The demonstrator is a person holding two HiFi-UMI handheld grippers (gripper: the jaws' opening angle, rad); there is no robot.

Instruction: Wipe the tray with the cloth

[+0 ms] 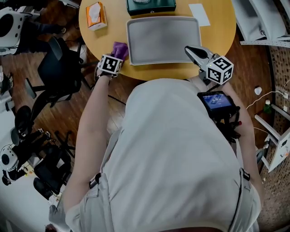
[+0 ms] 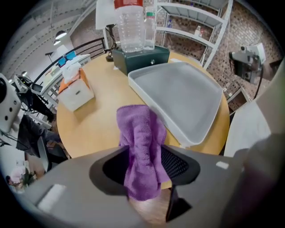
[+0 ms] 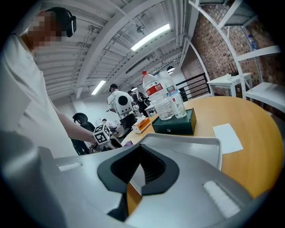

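Note:
The grey tray (image 1: 163, 40) lies on the round wooden table (image 1: 222, 36); it also shows in the left gripper view (image 2: 182, 95) and the right gripper view (image 3: 187, 149). A purple cloth (image 1: 120, 49) lies bunched on the table just left of the tray's near left corner. My left gripper (image 1: 115, 58) points down over it. The cloth (image 2: 140, 133) runs between its wide jaws, and the left pad stands apart from it. My right gripper (image 1: 189, 49) is at the tray's near right corner, its jaws (image 3: 141, 171) closed on the rim.
An orange and white tissue box (image 1: 96, 16) sits at the table's far left. A dark green box (image 1: 151, 5) stands behind the tray with clear bottles (image 2: 131, 24) on it. A white paper (image 1: 199, 14) lies at the far right. A black chair (image 1: 59, 68) stands left of the table.

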